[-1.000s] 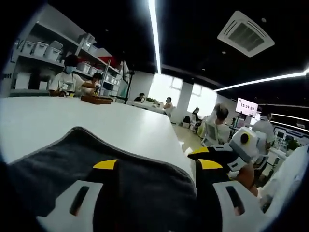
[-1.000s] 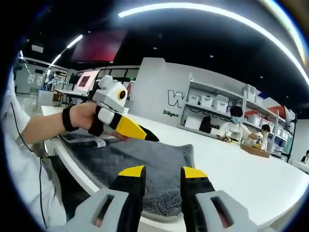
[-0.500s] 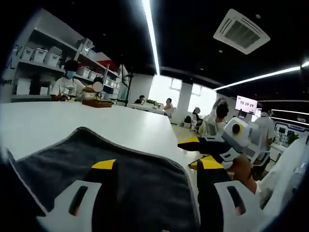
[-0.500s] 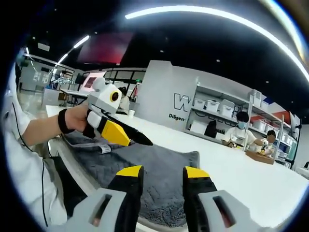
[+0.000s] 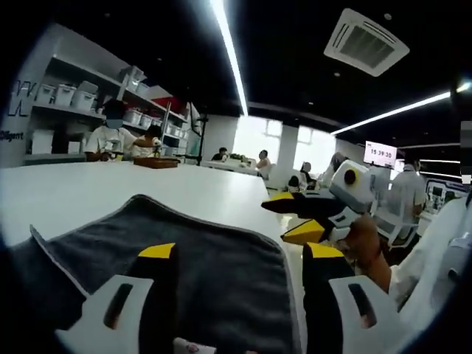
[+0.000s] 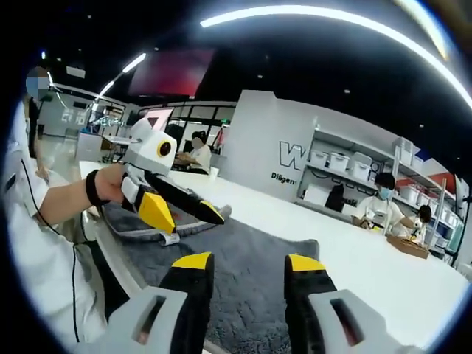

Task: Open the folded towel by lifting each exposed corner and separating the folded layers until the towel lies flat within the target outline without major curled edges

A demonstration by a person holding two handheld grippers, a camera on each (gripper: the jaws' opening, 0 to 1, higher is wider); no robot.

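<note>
While the dark grey terry towel [image 5: 199,258] is lying on the white tabletop [image 5: 88,195], I am holding both grippers above it, jaws parted and gripping nothing. Left gripper [image 5: 240,254], in its own view: yellow-tipped black jaws over white plastic bodies are hovering above the fuzzy cloth, gap between them wide. Towel's far edge is showing a pale stitched hem, rounded at the corner; a flap at the left is sticking up in a point [image 5: 44,247]. A white label [image 5: 195,346] is sitting at the near edge between my jaws. Right gripper [image 5: 291,217] is coming in from the right, held in my hand [image 5: 365,247], its tapered black-and-yellow jaws spread apart over the table edge.

Right gripper view: my right gripper [image 6: 242,265] is hanging over the towel [image 6: 251,258], jaws apart. Left gripper [image 6: 184,214] is pointing across the cloth, jaws splayed, over a rumpled raised fold [image 6: 169,228] at the towel's far end. Whether it is touching that fold, I cannot tell.
</note>
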